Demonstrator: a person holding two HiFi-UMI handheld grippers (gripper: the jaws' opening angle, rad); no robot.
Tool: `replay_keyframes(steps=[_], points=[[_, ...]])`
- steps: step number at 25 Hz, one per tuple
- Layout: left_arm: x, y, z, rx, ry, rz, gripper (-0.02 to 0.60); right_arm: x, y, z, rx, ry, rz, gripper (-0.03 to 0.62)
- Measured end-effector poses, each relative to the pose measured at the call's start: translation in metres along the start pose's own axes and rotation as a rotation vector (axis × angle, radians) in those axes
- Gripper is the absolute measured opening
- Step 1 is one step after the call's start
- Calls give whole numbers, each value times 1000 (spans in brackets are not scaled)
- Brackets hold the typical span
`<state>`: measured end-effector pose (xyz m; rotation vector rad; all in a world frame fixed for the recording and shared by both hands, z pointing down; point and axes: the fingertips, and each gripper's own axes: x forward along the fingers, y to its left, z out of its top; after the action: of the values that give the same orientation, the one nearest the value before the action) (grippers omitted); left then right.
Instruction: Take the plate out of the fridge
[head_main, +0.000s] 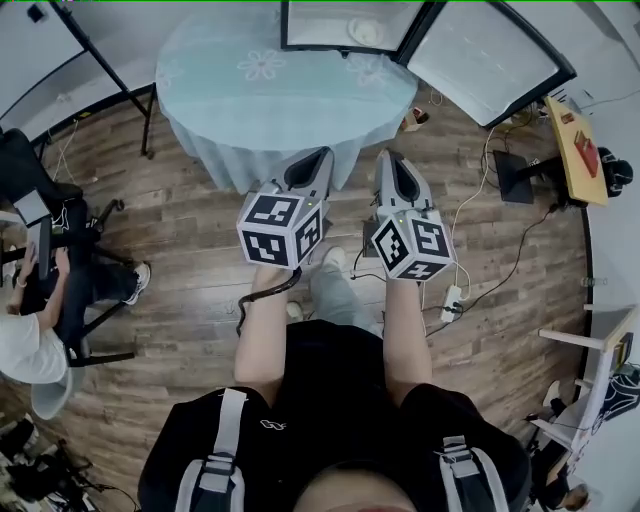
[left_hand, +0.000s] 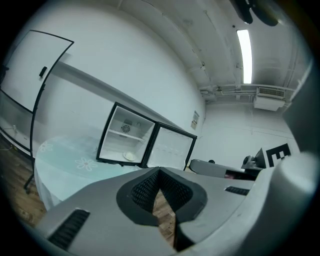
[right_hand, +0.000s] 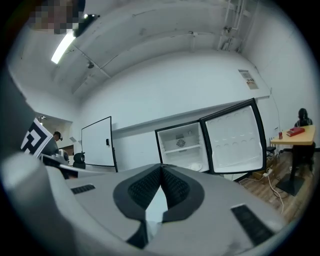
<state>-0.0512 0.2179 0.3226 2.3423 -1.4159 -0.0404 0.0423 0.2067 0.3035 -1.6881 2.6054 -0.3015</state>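
2 steps remain, reaching and lifting: the grey left gripper (head_main: 322, 158) and right gripper (head_main: 386, 160) hover pressed together, empty, short of the round blue-clothed table (head_main: 230, 110). What seems the small white plate (left_hand: 129, 156) lies inside the open white mini fridge (left_hand: 117, 145).

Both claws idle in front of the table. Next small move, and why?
Probably carry the right claw forward over the table toward the open fridge, opening it on the way: both it and the left claw are shut and empty, short of the table, and the plate lies on the fridge floor.
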Motion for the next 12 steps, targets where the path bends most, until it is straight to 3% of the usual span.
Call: replay_keyframes(steps=[8,12], points=[[109,12,-12,23,88,-7,12,64,-80,-6,58,16,-27,4],[163,-7,-12,-45,89,-64,12,78,-158,-1,88,40,-120,3]])
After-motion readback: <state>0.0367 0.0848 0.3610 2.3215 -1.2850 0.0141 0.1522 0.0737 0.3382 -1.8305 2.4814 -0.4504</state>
